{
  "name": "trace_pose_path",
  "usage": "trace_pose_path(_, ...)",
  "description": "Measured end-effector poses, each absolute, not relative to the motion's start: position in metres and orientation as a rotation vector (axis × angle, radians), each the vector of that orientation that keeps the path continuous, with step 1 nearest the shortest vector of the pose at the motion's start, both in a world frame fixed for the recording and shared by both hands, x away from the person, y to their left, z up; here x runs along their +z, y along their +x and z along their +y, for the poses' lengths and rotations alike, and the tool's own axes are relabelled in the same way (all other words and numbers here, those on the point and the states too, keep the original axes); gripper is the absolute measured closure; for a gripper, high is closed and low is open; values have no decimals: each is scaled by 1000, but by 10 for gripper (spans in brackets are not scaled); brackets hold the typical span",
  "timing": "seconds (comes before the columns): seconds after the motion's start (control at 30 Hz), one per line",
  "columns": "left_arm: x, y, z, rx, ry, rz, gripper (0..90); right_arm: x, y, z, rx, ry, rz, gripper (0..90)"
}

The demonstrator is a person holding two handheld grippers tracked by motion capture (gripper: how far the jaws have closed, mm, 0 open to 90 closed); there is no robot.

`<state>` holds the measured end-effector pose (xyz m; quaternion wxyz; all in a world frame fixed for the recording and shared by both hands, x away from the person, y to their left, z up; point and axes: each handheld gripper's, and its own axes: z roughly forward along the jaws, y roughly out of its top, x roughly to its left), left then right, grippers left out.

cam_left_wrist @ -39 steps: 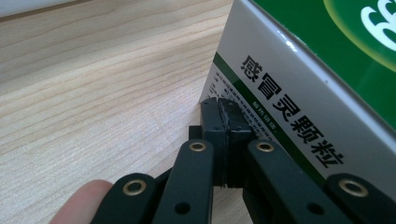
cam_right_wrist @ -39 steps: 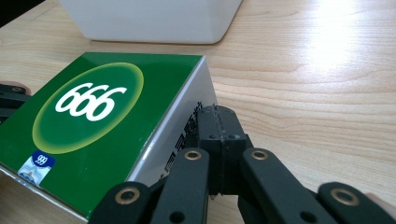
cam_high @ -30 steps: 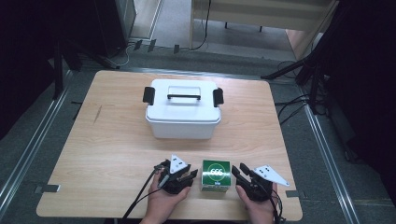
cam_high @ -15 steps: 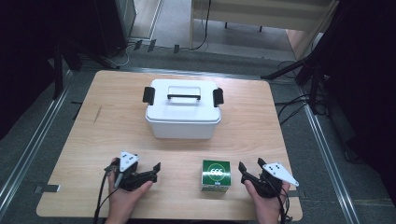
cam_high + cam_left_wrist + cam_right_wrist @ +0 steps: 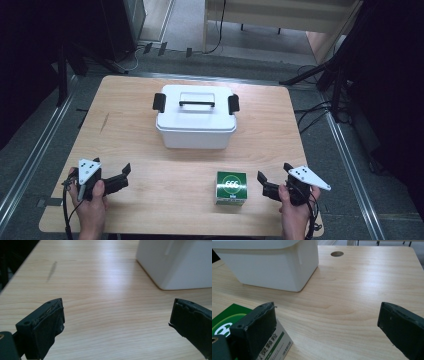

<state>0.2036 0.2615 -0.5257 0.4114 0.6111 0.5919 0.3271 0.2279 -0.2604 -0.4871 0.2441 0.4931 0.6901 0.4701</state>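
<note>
The green box (image 5: 231,187) stands free on the desk (image 5: 165,170), just left of the right gripper (image 5: 267,186), whose fingers have just been opening with nothing between them. The left gripper (image 5: 122,176), fingers also just spread and empty, sits well left. Likely next: open the white bin (image 5: 196,122).

place: lab or studio | cues: tripod legs (image 5: 320,75), floor cables (image 5: 312,112), metal rails (image 5: 30,165)

bare table (image 5: 165,175) front-left, white bin (image 5: 196,122) blocking centre
</note>
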Motion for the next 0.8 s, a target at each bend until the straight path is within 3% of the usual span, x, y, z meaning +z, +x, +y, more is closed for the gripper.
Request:
trace_pose_path(0.33, -541, 211, 292, 865, 1563, 1590, 0, -460, 250, -256, 1276, 1195, 1943, 129)
trace_pose_path(0.6, -549, 219, 296, 854, 1574, 1590, 0, -430, 276, -246, 1246, 1082, 2068, 130)
trace_pose_path(0.7, -550, 221, 296, 852, 1568, 1587, 0, -419, 285, -243, 1221, 1061, 2109, 211)
trace_pose_path(0.8, -551, 224, 295, 883, 1572, 1612, 0, -409, 295, -237, 1213, 1046, 2171, 215)
